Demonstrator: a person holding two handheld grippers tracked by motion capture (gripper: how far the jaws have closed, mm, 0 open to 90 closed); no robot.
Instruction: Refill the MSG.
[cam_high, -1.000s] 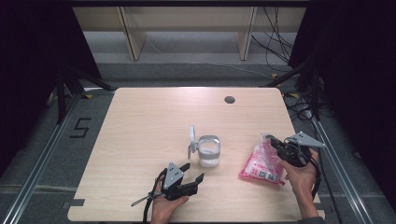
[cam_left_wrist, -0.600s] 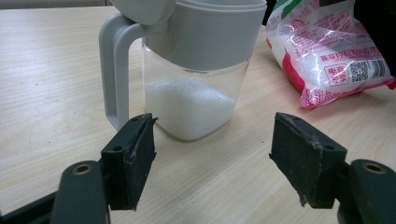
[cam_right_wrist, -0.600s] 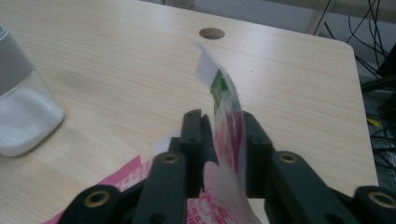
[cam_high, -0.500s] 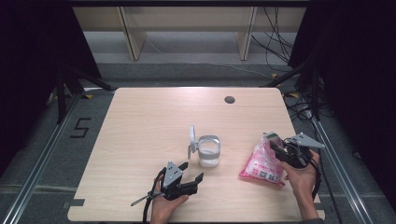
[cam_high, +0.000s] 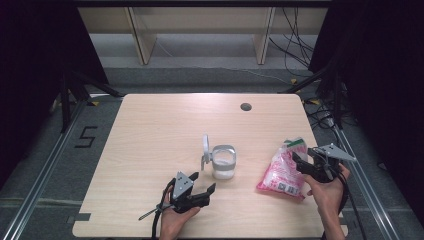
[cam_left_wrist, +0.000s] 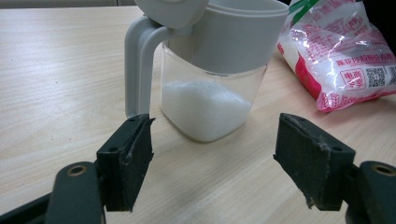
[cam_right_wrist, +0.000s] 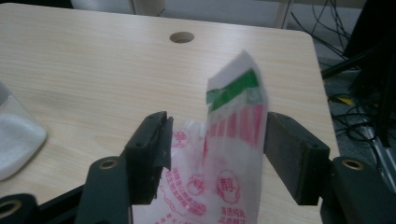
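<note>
Right now the right hand-held gripper (cam_high: 303, 161) has its jaws spread, and they have just been opening; the top of the pink-and-white bag (cam_high: 281, 172) stands between them, seemingly free of the right pad, while contact with the left pad cannot be told. In the right gripper view the bag (cam_right_wrist: 223, 154) rises upright between the two black jaws, its green-striped top edge leaning a little to one side. In the high view, the rest of the bag lies on the worktop (cam_high: 165, 130) just beside that gripper, near the right edge.

Meanwhile the left hand-held gripper (cam_high: 204, 184) rests low near the front edge, its jaws wide apart with nothing between them. Just ahead of it stands the clear jar (cam_left_wrist: 212, 88) with a grey handle, its grey lid (cam_high: 205, 146) flipped up, and white grains filling its lower part. The jar sits between the two grippers, near the left one and well apart from the bag.

The worktop is pale wood with a round cable hole (cam_high: 245, 106) toward its far side. Beyond it are grey floor, pale shelving legs, loose cables at the right and dark curtains on both sides; a "5" is marked on the floor at the left.
</note>
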